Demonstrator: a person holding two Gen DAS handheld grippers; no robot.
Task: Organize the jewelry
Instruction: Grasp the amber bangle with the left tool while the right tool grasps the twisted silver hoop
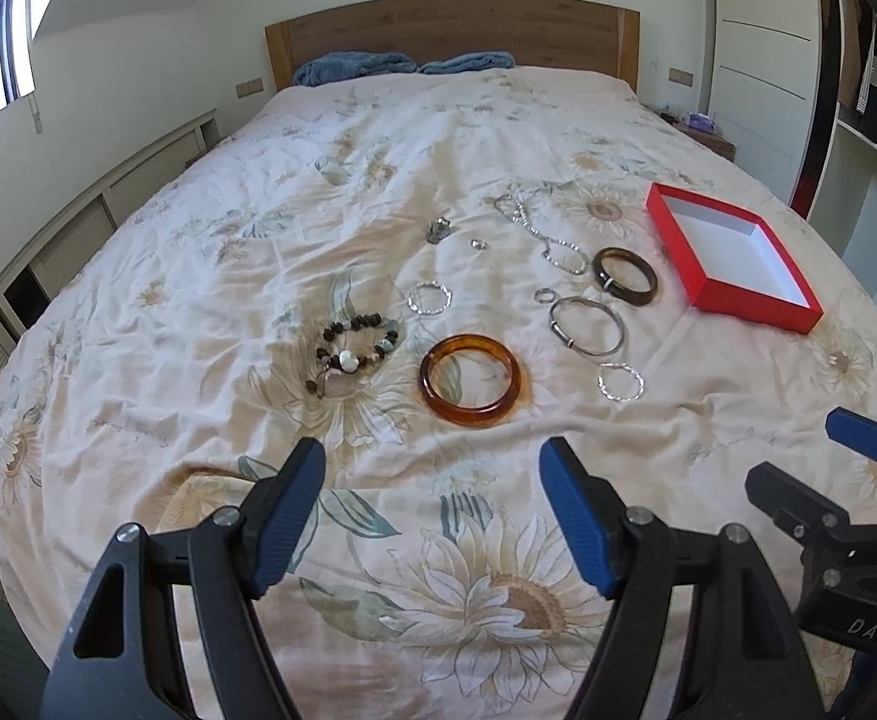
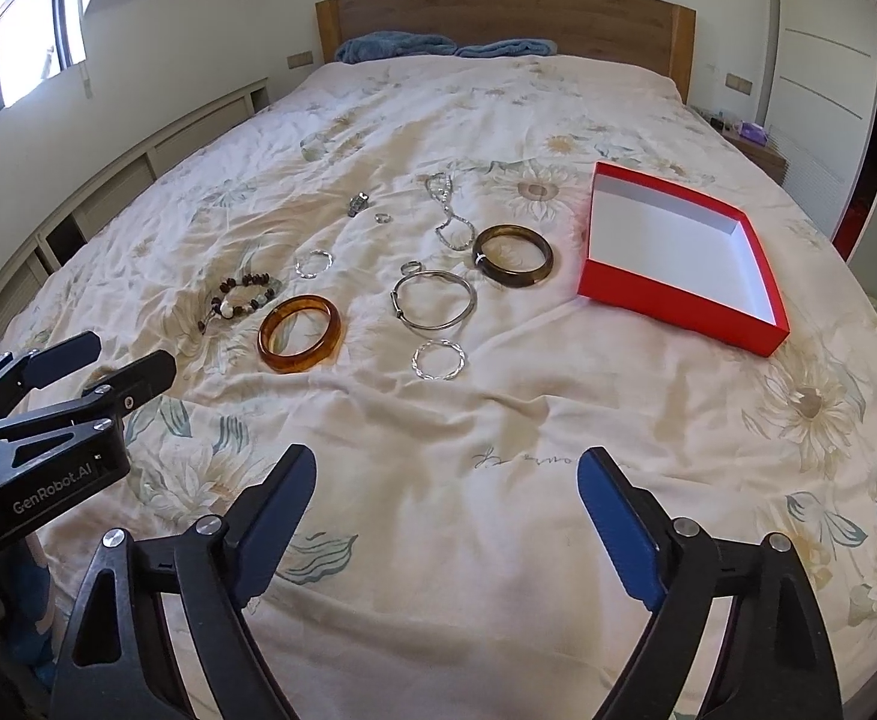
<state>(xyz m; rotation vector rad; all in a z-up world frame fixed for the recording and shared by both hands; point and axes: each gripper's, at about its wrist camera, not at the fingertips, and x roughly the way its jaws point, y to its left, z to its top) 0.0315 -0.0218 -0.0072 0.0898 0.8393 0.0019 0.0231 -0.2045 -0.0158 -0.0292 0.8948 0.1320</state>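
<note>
Jewelry lies spread on a floral bedspread (image 1: pixel 378 180). An amber bangle (image 1: pixel 470 380) (image 2: pixel 301 333) lies nearest the left gripper. Beside it are a beaded bracelet (image 1: pixel 354 348) (image 2: pixel 240 299), a thin silver bangle (image 1: pixel 586 324) (image 2: pixel 435 301), a dark brown bangle (image 1: pixel 625 275) (image 2: pixel 513 255), small twisted silver hoops (image 1: pixel 620 382) (image 2: pixel 438 360), a silver chain (image 1: pixel 537 231) (image 2: pixel 450 210) and small rings (image 1: pixel 479 244). An empty red box (image 1: pixel 732 255) (image 2: pixel 678 252) with white inside sits to the right. My left gripper (image 1: pixel 432 468) is open and empty, short of the amber bangle. My right gripper (image 2: pixel 444 480) is open and empty.
A wooden headboard (image 1: pixel 450 30) and blue pillows (image 1: pixel 354 65) are at the far end. White low cabinets (image 1: pixel 78 228) run along the left wall. A wardrobe (image 1: pixel 762 60) and a nightstand (image 1: pixel 705 132) stand on the right.
</note>
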